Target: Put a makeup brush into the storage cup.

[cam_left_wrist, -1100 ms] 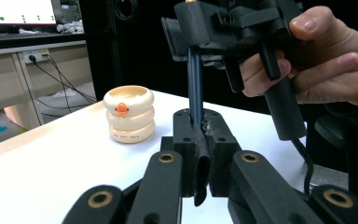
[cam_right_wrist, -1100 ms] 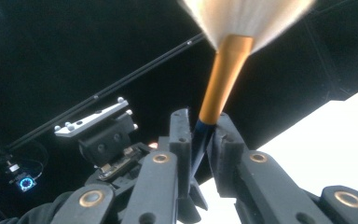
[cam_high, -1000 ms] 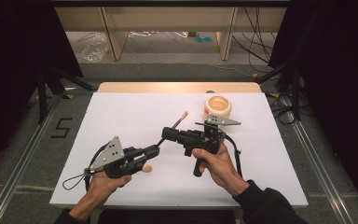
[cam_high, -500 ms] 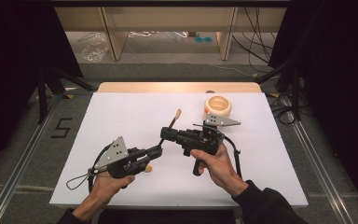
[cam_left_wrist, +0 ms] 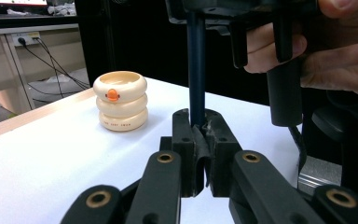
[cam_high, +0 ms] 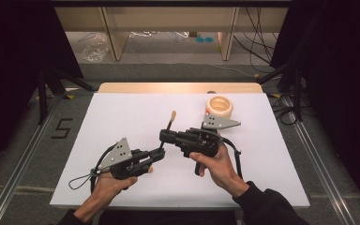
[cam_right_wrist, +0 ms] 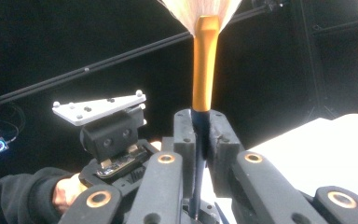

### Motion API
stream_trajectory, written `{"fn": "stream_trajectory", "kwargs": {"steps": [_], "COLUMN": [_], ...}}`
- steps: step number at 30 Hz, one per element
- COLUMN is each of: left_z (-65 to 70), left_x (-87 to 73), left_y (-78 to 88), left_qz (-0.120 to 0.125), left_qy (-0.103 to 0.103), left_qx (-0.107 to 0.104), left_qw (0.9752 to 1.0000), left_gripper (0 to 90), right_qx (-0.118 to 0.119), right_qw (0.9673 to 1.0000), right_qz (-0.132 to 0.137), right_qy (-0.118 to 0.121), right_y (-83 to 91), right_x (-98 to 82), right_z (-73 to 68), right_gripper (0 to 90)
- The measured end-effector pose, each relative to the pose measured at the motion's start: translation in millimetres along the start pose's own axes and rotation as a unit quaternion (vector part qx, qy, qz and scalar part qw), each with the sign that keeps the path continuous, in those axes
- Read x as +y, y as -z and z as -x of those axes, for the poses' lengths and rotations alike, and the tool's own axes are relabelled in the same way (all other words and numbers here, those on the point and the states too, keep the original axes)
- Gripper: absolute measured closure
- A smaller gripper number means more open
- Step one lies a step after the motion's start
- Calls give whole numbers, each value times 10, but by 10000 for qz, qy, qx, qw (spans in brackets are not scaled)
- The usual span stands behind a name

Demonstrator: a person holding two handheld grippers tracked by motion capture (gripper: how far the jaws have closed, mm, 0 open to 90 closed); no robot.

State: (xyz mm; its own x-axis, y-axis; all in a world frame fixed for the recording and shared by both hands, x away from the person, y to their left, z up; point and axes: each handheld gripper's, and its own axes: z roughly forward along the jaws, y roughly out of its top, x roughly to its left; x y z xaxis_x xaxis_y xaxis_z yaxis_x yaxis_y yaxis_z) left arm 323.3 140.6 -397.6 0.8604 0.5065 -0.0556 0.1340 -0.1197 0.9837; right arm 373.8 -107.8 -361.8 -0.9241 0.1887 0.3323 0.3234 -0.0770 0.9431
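Note:
A paintbrush [cam_high: 170,123] with a dark blue handle [cam_left_wrist: 196,70], a gold ferrule [cam_right_wrist: 204,70] and pale bristles [cam_right_wrist: 200,9] is held above the white table by both grippers. My right gripper [cam_high: 165,136] is shut on the handle just below the ferrule, and its jaws also appear in the right gripper view [cam_right_wrist: 200,126]. My left gripper [cam_high: 160,151] is shut on the handle's lower end, with its jaws pressed on the blue shaft in the left gripper view [cam_left_wrist: 196,130]. The brush points up and away, bristles toward the far side.
A cream container of stacked rings [cam_high: 219,107] with an orange dot [cam_left_wrist: 113,94] stands at the back right of the white table top [cam_high: 122,112]. A wooden strip [cam_high: 178,87] runs along the far edge. Black stands and cables flank the table.
The right gripper has drifted a little left with the brush, which now stands steeper. The left gripper has edged right and slightly forward, staying at the handle's lower end.

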Motion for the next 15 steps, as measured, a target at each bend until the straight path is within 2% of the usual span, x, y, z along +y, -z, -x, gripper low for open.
{"fn": "stream_trajectory", "kwargs": {"steps": [5, 10, 14, 15], "left_z": [-2, -23, -44, -46], "left_x": [-12, -15, -8, -8], "left_y": [-3, 23, 58, 62], "left_qz": [-89, -131, -135, -131], "left_qy": [-71, -158, -176, -170], "left_qx": [47, 278, 402, 398], "left_qw": [9999, 9994, 9989, 9990], "left_gripper": [810, 654, 536, 531], "right_qx": [-15, -66, -264, -313], "right_qw": [9999, 9995, 9985, 9983], "right_qz": [-63, -123, -256, -281], "right_qy": [93, 271, 398, 413], "right_y": [-8, 10, 55, 64], "right_x": [0, 31, 52, 55], "right_z": [-10, -18, 3, 12], "right_gripper": [846, 846, 846, 846]}}
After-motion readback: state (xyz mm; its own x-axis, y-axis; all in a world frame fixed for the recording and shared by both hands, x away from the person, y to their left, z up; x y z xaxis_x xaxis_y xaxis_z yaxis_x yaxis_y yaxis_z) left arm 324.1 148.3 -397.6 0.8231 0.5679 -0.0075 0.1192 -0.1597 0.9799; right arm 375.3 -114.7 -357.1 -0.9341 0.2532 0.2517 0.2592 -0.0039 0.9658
